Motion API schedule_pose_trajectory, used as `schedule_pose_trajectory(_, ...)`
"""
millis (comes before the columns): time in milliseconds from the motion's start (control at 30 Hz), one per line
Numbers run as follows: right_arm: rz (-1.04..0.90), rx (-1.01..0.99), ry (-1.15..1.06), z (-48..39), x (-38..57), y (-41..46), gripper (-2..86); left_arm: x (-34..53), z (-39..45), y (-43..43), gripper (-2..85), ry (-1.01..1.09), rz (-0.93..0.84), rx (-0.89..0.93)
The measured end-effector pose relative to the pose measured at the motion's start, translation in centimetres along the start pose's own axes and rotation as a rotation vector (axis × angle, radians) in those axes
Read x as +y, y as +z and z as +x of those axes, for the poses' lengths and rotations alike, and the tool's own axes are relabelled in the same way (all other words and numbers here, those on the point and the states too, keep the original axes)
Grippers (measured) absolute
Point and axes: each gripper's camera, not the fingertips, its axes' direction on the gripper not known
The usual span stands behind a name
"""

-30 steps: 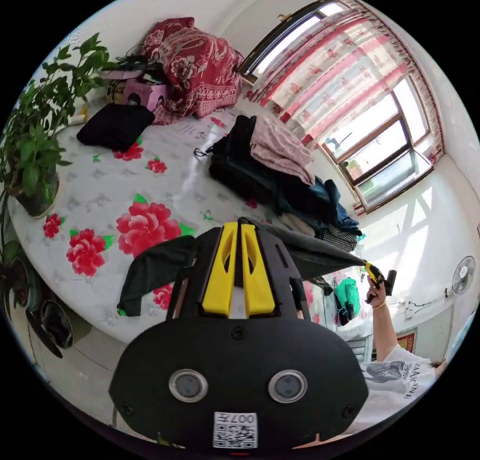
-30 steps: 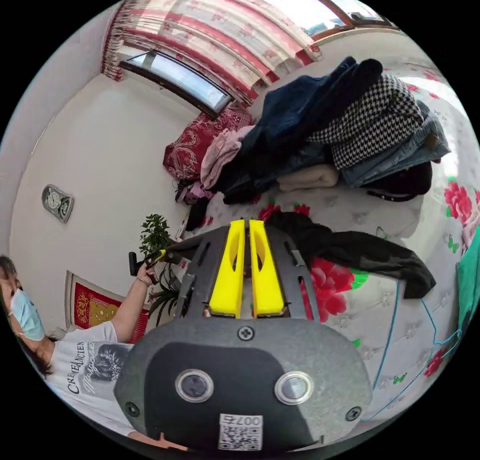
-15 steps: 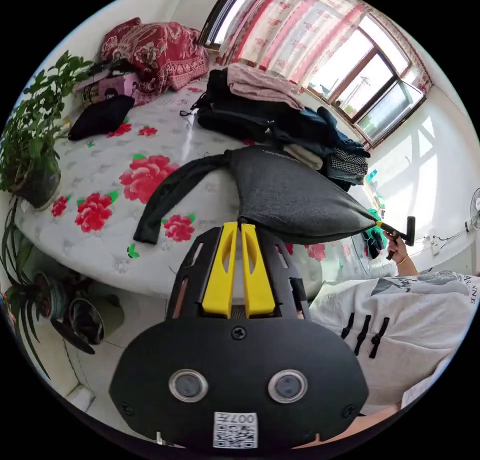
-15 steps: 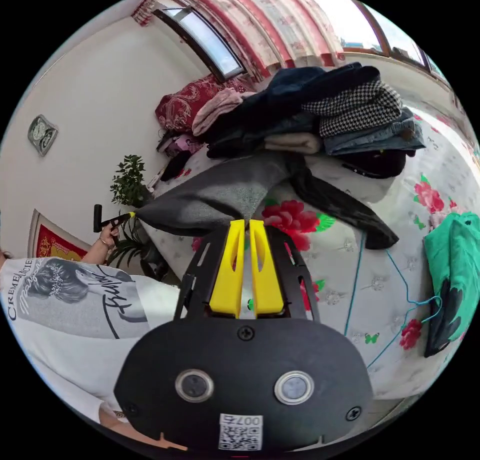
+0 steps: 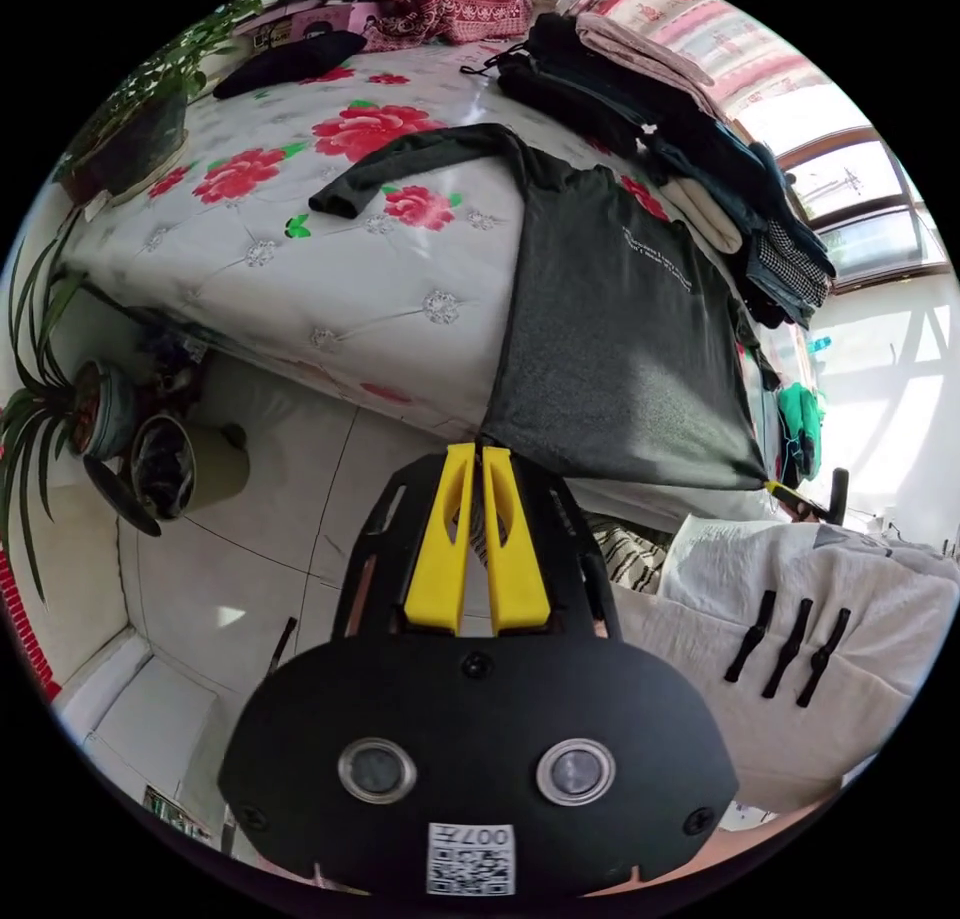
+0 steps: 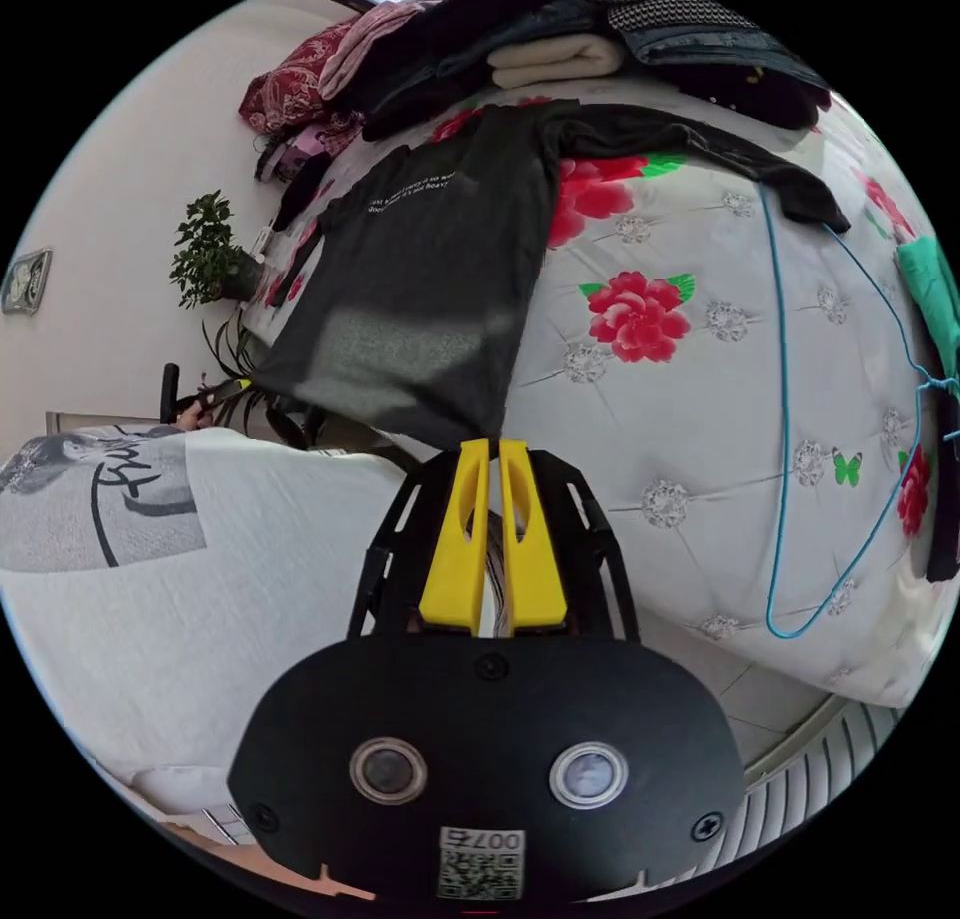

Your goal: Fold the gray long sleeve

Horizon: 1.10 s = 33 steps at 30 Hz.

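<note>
Half a second ago the gray long sleeve (image 5: 610, 359) bellied in the air between the two tools; now it is pulled out flat, its hem past the near edge of the bed (image 5: 300, 289) and its collar end lying on the mattress.

Nearest in the left gripper view, the left tool (image 5: 478, 449) has its yellow jaws narrowed onto one hem corner of the shirt. In the right gripper view, the right tool (image 6: 487, 444) pinches the other hem corner the same way. Each tool also shows small at the far corner of the hem in the other's view, beside the person's white printed T-shirt (image 6: 150, 559).

Farther on, one sleeve (image 5: 400, 164) trails off to the left across the flowered mattress, the other sleeve (image 6: 700, 154) to the right. A blue cord (image 6: 785, 409) loops over the bed's right side. Beyond the shirt a pile of folded clothes (image 5: 690, 149) sits at the far edge, and potted plants (image 5: 120, 139) stand at the left.
</note>
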Motion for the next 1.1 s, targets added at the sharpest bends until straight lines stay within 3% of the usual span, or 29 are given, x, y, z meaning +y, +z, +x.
schedule_pose_trajectory(233, -0.074, 0.069, 0.132, -0.6, 0.0, 2.5, 2.4, 2.0, -2.0, 2.4, 0.2, -0.106, -0.053, -0.018)
schedule_pose_trajectory(367, 0.016, 0.173, 0.153, -3.7, -1.1, 0.6, 4.4, 0.4, -4.8, 1.0, 4.0, -0.154, 0.013, 0.039)
schedule_pose_trajectory(600, 0.011, 0.284, -0.026, -14.6, -10.8, 4.3, 5.6, -11.6, -7.0, -3.2, 8.5, -0.096, 0.169, 0.003)
schedule_pose_trajectory(833, -0.062, 0.254, 0.011, -21.1, -17.6, 10.7, 5.6, -23.8, -9.9, -3.2, 10.4, -0.065, 0.173, -0.08)
schedule_pose_trajectory(967, -0.046, 0.402, -0.013, -24.3, -18.3, 12.3, 5.3, -29.2, -11.0, -1.6, 11.8, -0.043, 0.11, -0.165)
schedule_pose_trajectory(1100, -0.03, 0.397, 0.058, -25.4, -19.1, 12.3, 5.3, -32.0, -10.4, -1.1, 5.0, 0.014, 0.1, -0.218)
